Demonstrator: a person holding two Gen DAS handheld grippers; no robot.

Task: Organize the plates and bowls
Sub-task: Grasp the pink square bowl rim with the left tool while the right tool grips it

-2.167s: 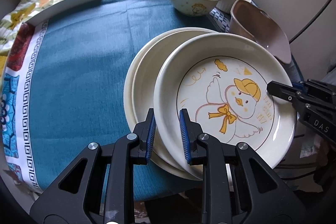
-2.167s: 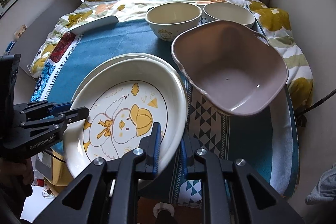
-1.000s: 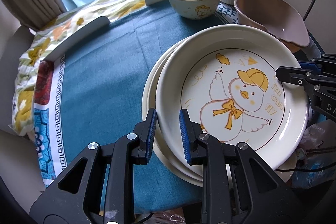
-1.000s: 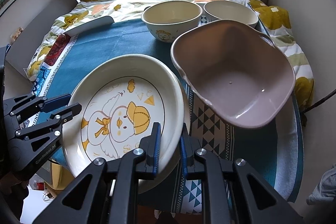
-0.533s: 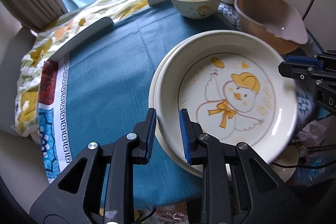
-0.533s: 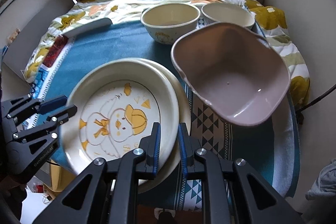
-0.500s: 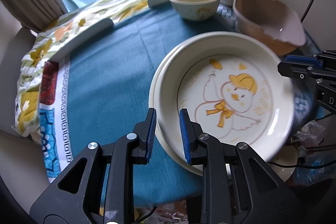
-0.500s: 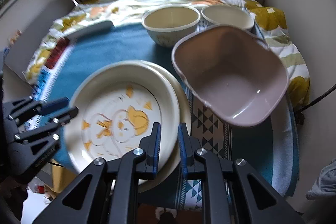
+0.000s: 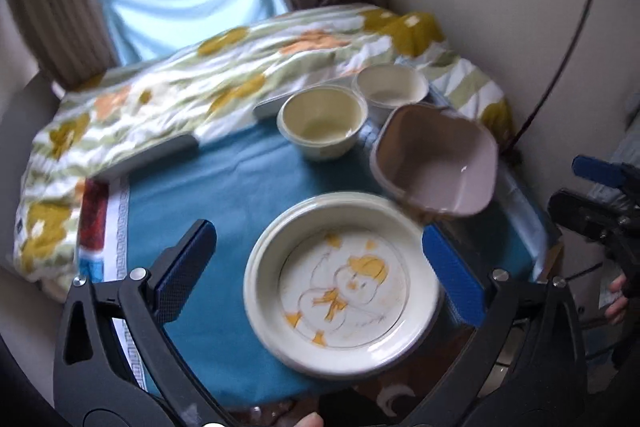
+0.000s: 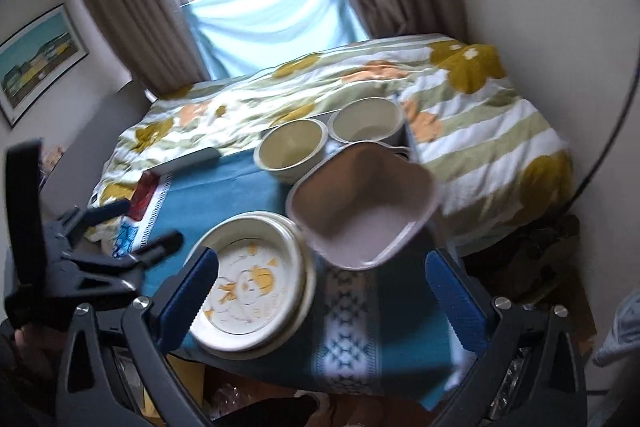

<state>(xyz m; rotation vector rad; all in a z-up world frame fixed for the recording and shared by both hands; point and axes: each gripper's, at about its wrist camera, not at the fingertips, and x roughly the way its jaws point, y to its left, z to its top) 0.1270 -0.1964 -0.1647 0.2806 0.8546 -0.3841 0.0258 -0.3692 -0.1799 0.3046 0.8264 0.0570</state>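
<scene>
Both grippers lifted off duck plate [image 9: 344, 283], jaws opening wide, plate seemingly stacked below between them

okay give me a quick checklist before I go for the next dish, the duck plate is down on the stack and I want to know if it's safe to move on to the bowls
1. Left gripper free of the duck plate: ok, jaws opening, pads clear of the rim.
2. Right gripper empty: ok, jaws opening, nothing pinched.
3. Duck plate seated on the plates below: ok, it sits nested, slightly off-centre; the picture is blurred.
4. Stack fully supported by the table: cannot tell, its near rim lies close to the edge.
5. Pink square bowl clear of the stack: cannot tell, its rim looks to overhang the plates.
6. Two cream bowls reachable: ok, upright and uncovered behind the pink one.
</scene>
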